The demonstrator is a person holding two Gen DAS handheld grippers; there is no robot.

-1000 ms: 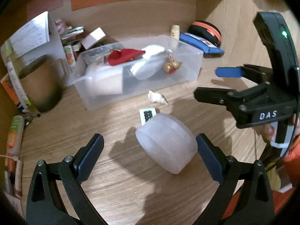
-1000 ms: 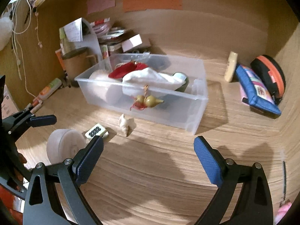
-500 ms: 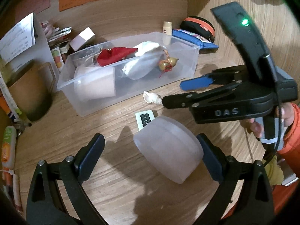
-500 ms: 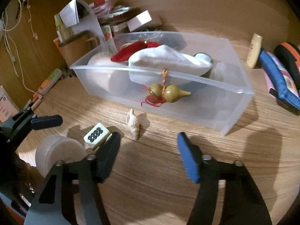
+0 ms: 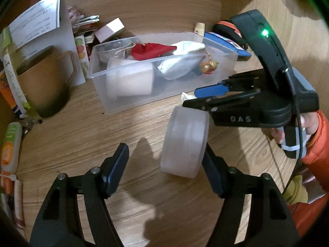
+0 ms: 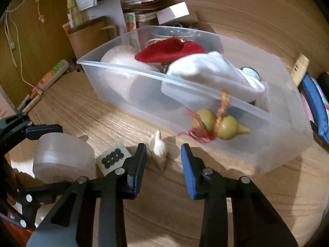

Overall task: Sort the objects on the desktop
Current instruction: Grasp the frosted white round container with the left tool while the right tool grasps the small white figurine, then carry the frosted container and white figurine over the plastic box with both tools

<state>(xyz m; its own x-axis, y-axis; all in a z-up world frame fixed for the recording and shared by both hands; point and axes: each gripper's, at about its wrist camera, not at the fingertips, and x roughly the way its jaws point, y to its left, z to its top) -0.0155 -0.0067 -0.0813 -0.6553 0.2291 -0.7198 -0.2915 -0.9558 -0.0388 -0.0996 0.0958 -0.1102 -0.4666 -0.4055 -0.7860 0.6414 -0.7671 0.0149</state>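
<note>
A frosted white round jar (image 5: pixel 185 142) lies on its side on the wooden desk between the fingers of my left gripper (image 5: pixel 164 168), which is open; its right finger touches the jar. The jar also shows in the right wrist view (image 6: pixel 63 158). My right gripper (image 6: pixel 163 160) is open with a narrow gap, its fingers on either side of a small white shell (image 6: pixel 158 150). A mahjong tile (image 6: pixel 114 157) lies between jar and shell. The clear plastic bin (image 6: pixel 287 142) behind holds a red pouch (image 6: pixel 170 50), white cloth (image 6: pixel 207 72), a gourd charm (image 6: pixel 222 126) and a white cup (image 5: pixel 129 80).
A brown mug (image 5: pixel 47 86) and papers stand at the back left. A blue pouch (image 6: pixel 314 105), an orange-black case (image 5: pixel 226 26) and a small bottle (image 6: pixel 299 66) lie right of the bin. A tube (image 5: pixel 10 144) lies at the left desk edge.
My right gripper moved forward and narrowed around the shell. My left gripper narrowed and shifted, so the jar now sits against its right finger.
</note>
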